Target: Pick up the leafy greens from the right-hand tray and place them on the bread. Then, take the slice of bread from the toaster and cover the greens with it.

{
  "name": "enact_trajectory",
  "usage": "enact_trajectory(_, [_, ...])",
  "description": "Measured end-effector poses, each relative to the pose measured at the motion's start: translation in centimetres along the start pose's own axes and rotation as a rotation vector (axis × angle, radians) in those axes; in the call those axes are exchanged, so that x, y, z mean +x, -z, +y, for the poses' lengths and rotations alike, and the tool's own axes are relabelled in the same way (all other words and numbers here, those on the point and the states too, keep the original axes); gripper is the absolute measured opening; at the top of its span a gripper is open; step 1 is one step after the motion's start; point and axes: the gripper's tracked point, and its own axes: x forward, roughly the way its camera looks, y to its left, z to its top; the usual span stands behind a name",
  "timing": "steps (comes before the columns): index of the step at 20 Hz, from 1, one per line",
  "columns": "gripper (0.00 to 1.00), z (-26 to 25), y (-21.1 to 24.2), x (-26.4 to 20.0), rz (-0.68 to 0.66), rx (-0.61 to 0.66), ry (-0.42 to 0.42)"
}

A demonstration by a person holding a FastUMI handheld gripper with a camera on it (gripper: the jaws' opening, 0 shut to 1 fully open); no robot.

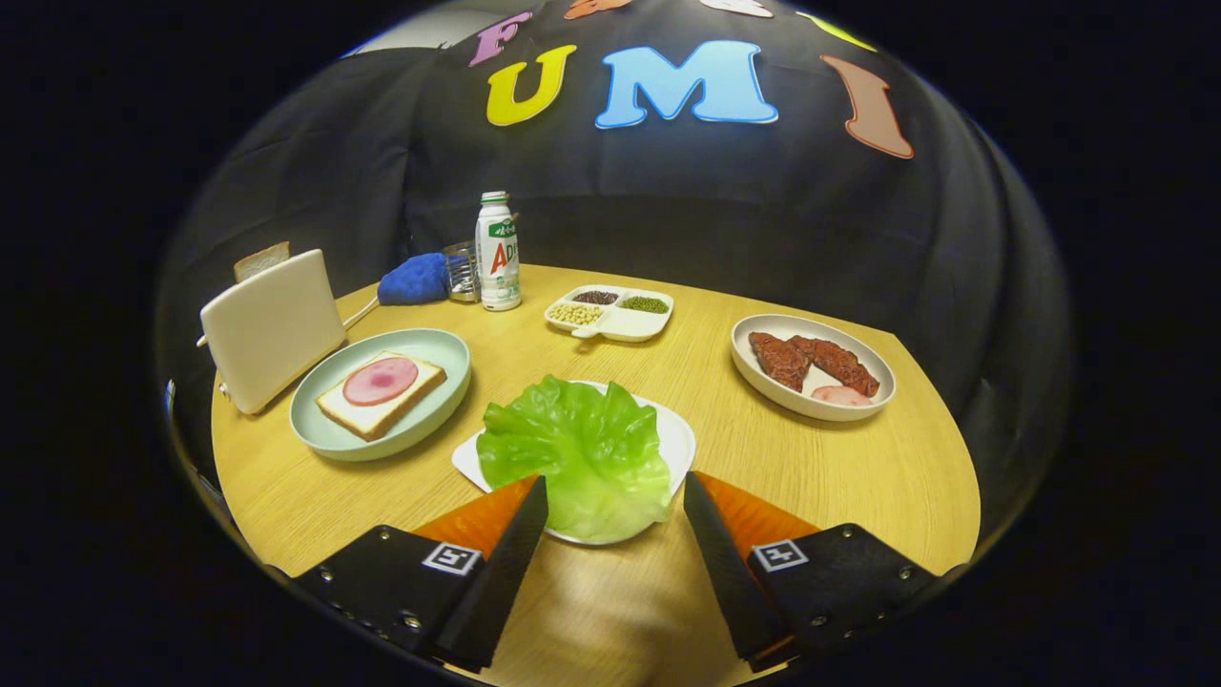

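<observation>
A: So, where are the leafy greens (577, 453) now?

B: They lie on a white tray (679, 441) on the wooden table (858, 477), and their near edge reaches between the two fingertips of the gripper (615, 498).

A: Does the gripper hold them?

B: No. Its fingers are spread wide, one at each side of the near edge of the greens, and they grip nothing. I cannot tell if the tips touch the leaf.

A: And the bread?

B: One slice of bread (380, 394) with a round pink slice of ham (380, 380) on it lies in a pale green plate (329, 442), to the left of the greens. Behind this plate stands a white toaster (272, 329), and another slice of bread (260, 260) sticks up from it.

A: What else is on the table?

B: A dish with meat pieces (811, 367) stands to the right, well apart from the greens. Beyond them are a divided dish of beans (610, 313), a bottle (497, 253) and a blue cloth (413, 279).
</observation>
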Motion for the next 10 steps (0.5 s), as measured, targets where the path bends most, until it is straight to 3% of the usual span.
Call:
enact_trajectory(3, [0.6, 0.5, 0.2, 0.6, 0.02, 0.007, -0.024])
enact_trajectory(4, [0.24, 0.7, 0.5, 1.0, 0.029, 0.026, -0.032])
enact_trajectory(5, [0.11, 1.0, 0.8, 1.0, 0.046, 0.029, -0.054])
enact_trajectory(7, [0.08, 1.4, 0.5, 0.7, 0.05, 0.032, -0.081])
enact_trajectory(8, [0.01, 1.4, 0.1, 0.4, 0.036, 0.042, -0.082])
enact_trajectory(10, [0.0, 1.5, -0.5, -0.1, 0.018, 0.046, -0.089])
